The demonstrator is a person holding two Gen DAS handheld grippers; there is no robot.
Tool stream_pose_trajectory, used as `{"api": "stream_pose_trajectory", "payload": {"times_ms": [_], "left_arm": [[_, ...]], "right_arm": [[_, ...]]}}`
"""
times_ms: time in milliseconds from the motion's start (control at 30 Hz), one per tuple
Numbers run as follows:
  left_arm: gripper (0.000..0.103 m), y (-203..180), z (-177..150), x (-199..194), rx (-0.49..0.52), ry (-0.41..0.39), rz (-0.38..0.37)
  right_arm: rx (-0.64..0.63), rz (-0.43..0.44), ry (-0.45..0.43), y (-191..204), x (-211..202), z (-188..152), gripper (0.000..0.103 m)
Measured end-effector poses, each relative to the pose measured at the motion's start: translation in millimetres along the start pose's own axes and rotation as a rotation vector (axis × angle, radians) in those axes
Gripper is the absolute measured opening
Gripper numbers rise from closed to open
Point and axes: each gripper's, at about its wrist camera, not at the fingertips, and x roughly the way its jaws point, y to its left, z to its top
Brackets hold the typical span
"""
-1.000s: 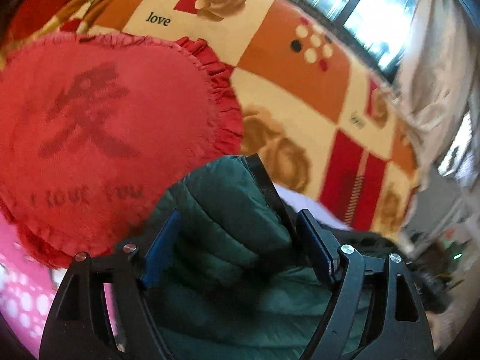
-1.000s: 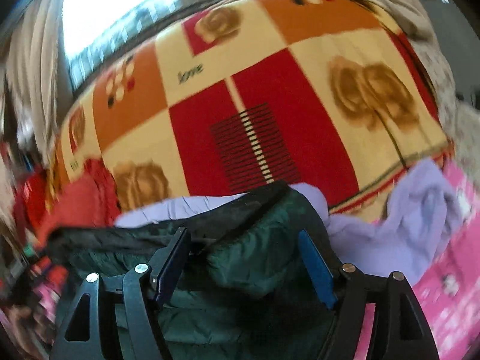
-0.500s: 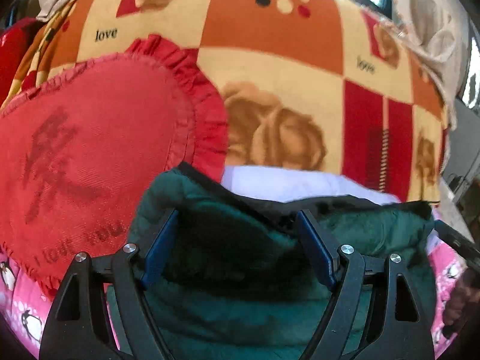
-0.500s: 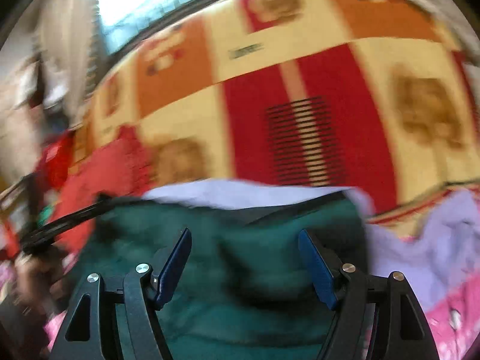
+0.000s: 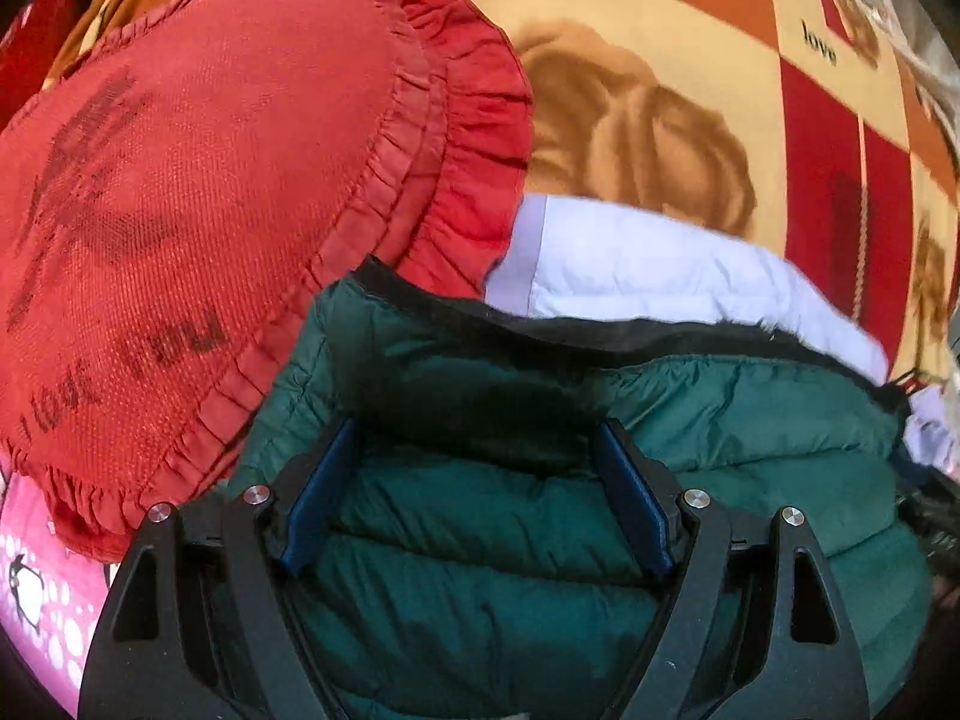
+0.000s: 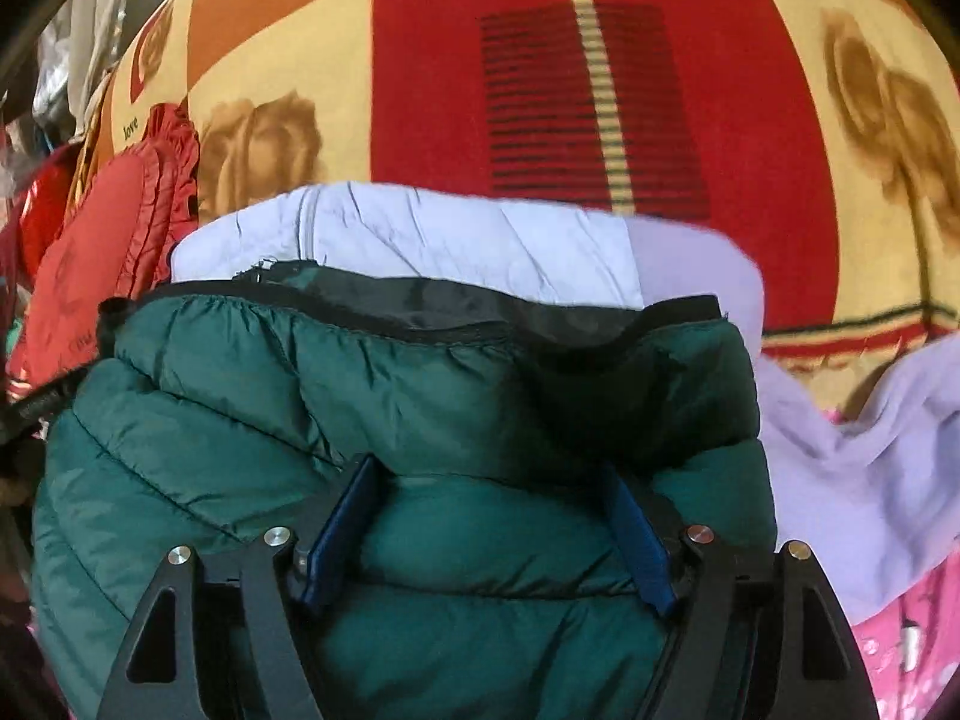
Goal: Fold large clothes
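A dark green quilted puffer jacket (image 5: 492, 516) with a black lining edge lies folded on a bed. It fills the lower half of the left wrist view and shows in the right wrist view (image 6: 372, 420) too. My left gripper (image 5: 477, 474) is wide open right over the jacket's left part, and green fabric bulges between its blue pads (image 5: 318, 504). My right gripper (image 6: 492, 510) is wide open over the jacket's right part in the same way. Neither is clamped on fabric.
A pale lilac garment (image 6: 420, 240) lies behind the jacket, and more lilac cloth (image 6: 870, 468) spreads to the right. A red heart-shaped frilled cushion (image 5: 198, 210) lies at the left. A red, orange and cream rose-patterned blanket (image 6: 600, 90) lies behind, over a pink bedsheet (image 5: 36, 588).
Both grippers have carried the jacket's edge forward and down, so it now lies flat against the lilac garment. Both views have drawn closer to the bed. The jaws stay wide open.
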Motion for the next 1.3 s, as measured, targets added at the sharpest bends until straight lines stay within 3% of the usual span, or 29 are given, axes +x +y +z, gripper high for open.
{"api": "stream_pose_trajectory", "payload": {"times_ms": [100,300,367,467,600,667,733,833,1133,1233,1300], "left_arm": [[0.082,-6,-2,10,0.024,0.031,0.024],[0.082,-4,3,-4,0.019,0.083,0.003],[0.082,0,2,-37,-0.015,0.035,-0.064],[0.082,-3,-18,-85,0.01,-0.045,-0.173],[0.082,-7,-54,-106,0.063,-0.033,-0.201],[0.082,-15,-75,-99,0.117,-0.002,-0.162],[0.082,-25,-85,-97,0.179,-0.048,-0.115],[0.084,-24,-81,-92,0.17,-0.033,-0.12],[0.084,-14,-84,-94,0.144,-0.024,-0.164],[0.084,5,-74,-110,0.114,-0.031,-0.216],[0.084,27,-69,-119,0.057,-0.068,-0.212]], "right_arm": [[0.068,0.073,-0.004,-17,4,-8,0.074],[0.057,0.086,-0.093,-9,-38,-12,0.073],[0.068,0.105,-0.144,-2,-66,-11,0.073],[0.025,0.112,-0.189,22,-104,-19,0.073],[-0.06,0.082,-0.151,56,-112,-43,0.081],[-0.096,0.067,-0.075,66,-92,-56,0.082],[-0.124,0.038,-0.001,67,-71,-74,0.088],[-0.167,0.004,-0.059,68,-66,-87,0.094],[-0.131,0.002,-0.051,68,-63,-90,0.095],[-0.138,-0.012,-0.034,69,-81,-85,0.095],[-0.129,-0.039,-0.089,62,-104,-85,0.095]]}}
